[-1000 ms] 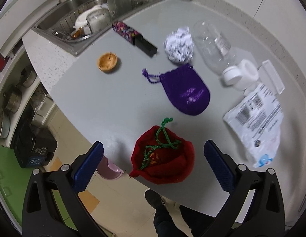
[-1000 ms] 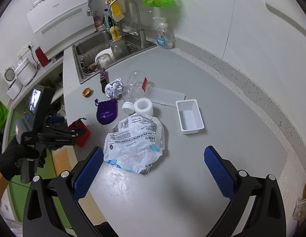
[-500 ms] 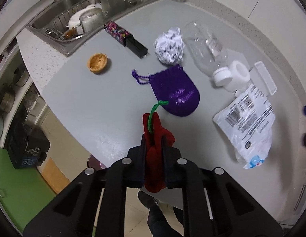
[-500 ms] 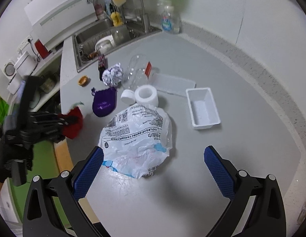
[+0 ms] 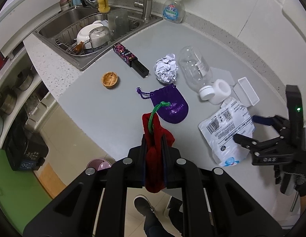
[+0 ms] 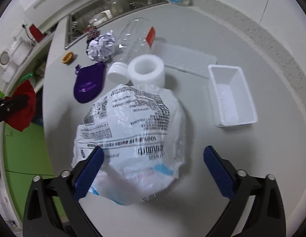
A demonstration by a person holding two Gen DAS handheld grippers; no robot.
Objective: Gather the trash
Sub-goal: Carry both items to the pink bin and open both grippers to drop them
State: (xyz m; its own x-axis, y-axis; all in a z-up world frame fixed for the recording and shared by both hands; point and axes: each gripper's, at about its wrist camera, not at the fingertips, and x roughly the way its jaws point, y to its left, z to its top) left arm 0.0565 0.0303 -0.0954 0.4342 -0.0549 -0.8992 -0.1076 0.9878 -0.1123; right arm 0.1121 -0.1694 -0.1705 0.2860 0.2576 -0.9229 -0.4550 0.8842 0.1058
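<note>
- The left gripper (image 5: 153, 152), at the bottom centre of the left wrist view, is clamped on the red pouch (image 5: 155, 150); the pouch hangs between the pads, off the counter (image 5: 117, 110), with its green cord (image 5: 155, 114) sticking up.
- In the right wrist view the red pouch shows at the far left edge, beyond the counter's rim.
- The right gripper (image 6: 153, 169) sits low in its own view, jaws closing around the white bag (image 6: 131, 136). The left pad (image 6: 89, 167) overlaps the bag's lower left edge; the right pad (image 6: 218, 169) stands clear of it over bare counter.
- The bag lies crumpled at frame centre, print up.
- Above it: a foam ring (image 6: 146, 71) and a bottle (image 6: 133, 37) on its side, white cap toward the bag.
- A purple pouch (image 6: 88, 84) lies left of the ring, a paper ball (image 6: 101, 47) above it.
- A white tray (image 6: 231, 96) stands to the right.
- A walnut shell (image 5: 110, 79) and a dark box (image 5: 130, 59) lie near the sink (image 5: 54, 31), upper left of the left wrist view.
</note>
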